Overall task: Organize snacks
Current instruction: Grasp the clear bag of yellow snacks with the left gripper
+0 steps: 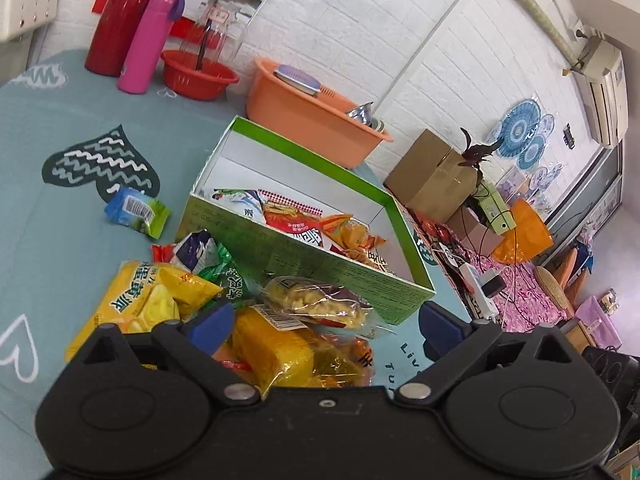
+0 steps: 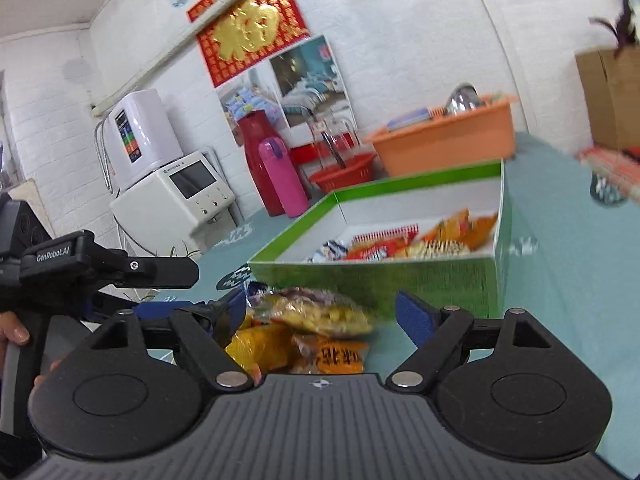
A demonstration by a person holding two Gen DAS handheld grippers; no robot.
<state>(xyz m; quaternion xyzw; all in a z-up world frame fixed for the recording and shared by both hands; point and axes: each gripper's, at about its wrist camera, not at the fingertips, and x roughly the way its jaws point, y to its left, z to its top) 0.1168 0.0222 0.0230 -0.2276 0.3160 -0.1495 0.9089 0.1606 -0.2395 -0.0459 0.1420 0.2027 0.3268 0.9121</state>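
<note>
One green box [image 1: 304, 256] lies open-side up, lengthwise rightward.

Two close wrist views, angled down, both on the green box [image 1: 304, 248] and snack pile [image 2: 312, 332].

One green box [image 1: 280, 248] stands open on the table, with about four snack packets [image 1: 292, 216] inside it. Near its front wall lies a heap of roughly six packets [image 1: 276, 344], and one blue-green packet [image 1: 136, 211] lies alone to the left. At the far side stand two flasks, one red [image 1: 120, 16] and one pink [image 1: 150, 40], and two plastic basins, one red [image 1: 198, 76] and one orange [image 1: 304, 116]
</note>
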